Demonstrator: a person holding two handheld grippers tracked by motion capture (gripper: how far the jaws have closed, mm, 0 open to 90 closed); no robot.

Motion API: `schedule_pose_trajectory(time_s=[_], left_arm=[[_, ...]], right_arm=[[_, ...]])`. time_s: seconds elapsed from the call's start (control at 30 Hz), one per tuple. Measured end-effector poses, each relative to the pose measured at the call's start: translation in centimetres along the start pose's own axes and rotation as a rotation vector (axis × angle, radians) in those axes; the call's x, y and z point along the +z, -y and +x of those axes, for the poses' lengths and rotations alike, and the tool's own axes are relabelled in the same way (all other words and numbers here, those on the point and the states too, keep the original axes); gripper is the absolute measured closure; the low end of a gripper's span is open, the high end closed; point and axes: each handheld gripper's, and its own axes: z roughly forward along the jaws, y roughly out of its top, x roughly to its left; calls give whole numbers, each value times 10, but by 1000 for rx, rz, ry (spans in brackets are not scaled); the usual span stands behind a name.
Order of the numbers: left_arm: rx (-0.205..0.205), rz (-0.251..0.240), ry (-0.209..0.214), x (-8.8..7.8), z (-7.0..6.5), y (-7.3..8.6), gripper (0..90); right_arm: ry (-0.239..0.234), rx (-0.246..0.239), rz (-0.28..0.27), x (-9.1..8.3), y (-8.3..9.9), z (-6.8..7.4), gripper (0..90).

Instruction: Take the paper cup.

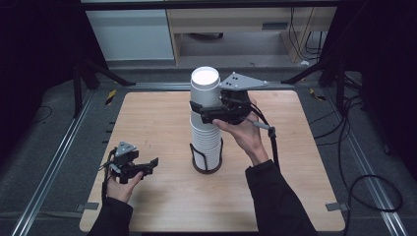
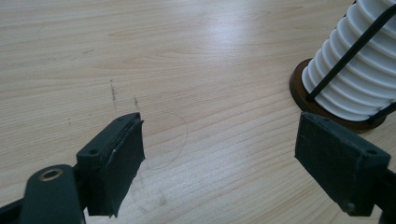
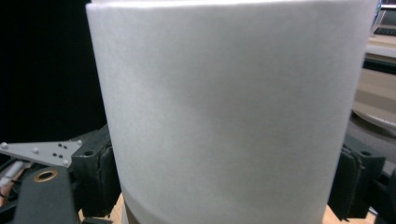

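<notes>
While right gripper (image 1: 202,111) clamps top cup (image 1: 205,88) of cup stack (image 1: 206,140), stack sits in wire holder (image 1: 207,164) mid-table, probably so cups peel off one by one. Left gripper (image 1: 147,166) waits near left edge, jaws wide, holding nothing.

Left gripper view: pads (image 2: 122,161) apart over bare table (image 2: 140,56), stack (image 2: 362,70) just ahead.

Right gripper view: white cup wall (image 3: 224,112) squeezed between both pads (image 3: 95,179), likely for clean lift.

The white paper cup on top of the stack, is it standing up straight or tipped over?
Upright. The white paper cup has its open mouth facing up, above the stack of white cups, and the right gripper is clamped on its sides.
</notes>
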Motion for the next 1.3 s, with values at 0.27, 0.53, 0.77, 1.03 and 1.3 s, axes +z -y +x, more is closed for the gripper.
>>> schedule_pose_trajectory(time_s=[0.27, 0.53, 0.77, 1.03, 1.3], left_arm=[[-1, -4, 8, -1, 0, 0, 151], [4, -3, 12, -1, -1, -1, 152], [8, -5, 17, -2, -1, -1, 152], [16, -4, 20, -2, -3, -1, 154], [32, -4, 36, -2, -6, -2, 153]], right_arm=[[4, -8, -33, -12, -17, -1, 160], [9, -27, -60, -27, -31, -2, 160], [17, -44, -53, -42, -31, -7, 159], [24, -59, -33, -67, -15, -17, 159], [48, -47, -1, -92, 11, -30, 158]])
